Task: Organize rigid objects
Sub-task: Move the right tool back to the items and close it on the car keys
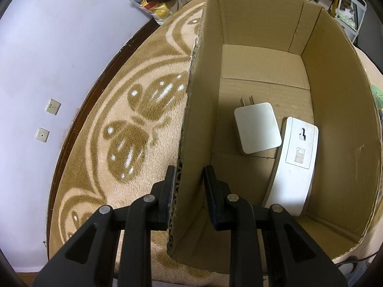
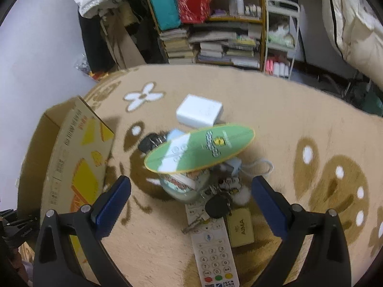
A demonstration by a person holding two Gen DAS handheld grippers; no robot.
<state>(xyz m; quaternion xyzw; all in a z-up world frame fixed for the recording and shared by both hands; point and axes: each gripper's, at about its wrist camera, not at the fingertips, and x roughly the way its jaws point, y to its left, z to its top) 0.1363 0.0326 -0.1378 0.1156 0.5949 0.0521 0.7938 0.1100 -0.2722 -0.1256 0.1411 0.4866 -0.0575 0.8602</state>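
An open cardboard box (image 1: 340, 110) stands on the beige patterned carpet; it also shows at the left of the right wrist view (image 2: 71, 157). Inside lie a white plug adapter (image 1: 258, 126) and a white curved plate (image 1: 294, 162). My left gripper (image 1: 190, 179) straddles the box's left wall, jaws nearly together on the cardboard. My right gripper (image 2: 191, 179) hangs open above a pile on the carpet: a green oval card (image 2: 201, 148), a white charger block (image 2: 199, 111), a pale jar (image 2: 184, 186), a white remote (image 2: 213, 246), a black key fob (image 2: 216, 205) and a tan tag (image 2: 240, 227).
A lavender wall (image 1: 47, 59) with two sockets runs left of the carpet. Shelves of stacked books (image 2: 215, 45) and a white rack (image 2: 281, 35) stand beyond the carpet's far edge. Bedding (image 2: 354, 24) hangs at the upper right.
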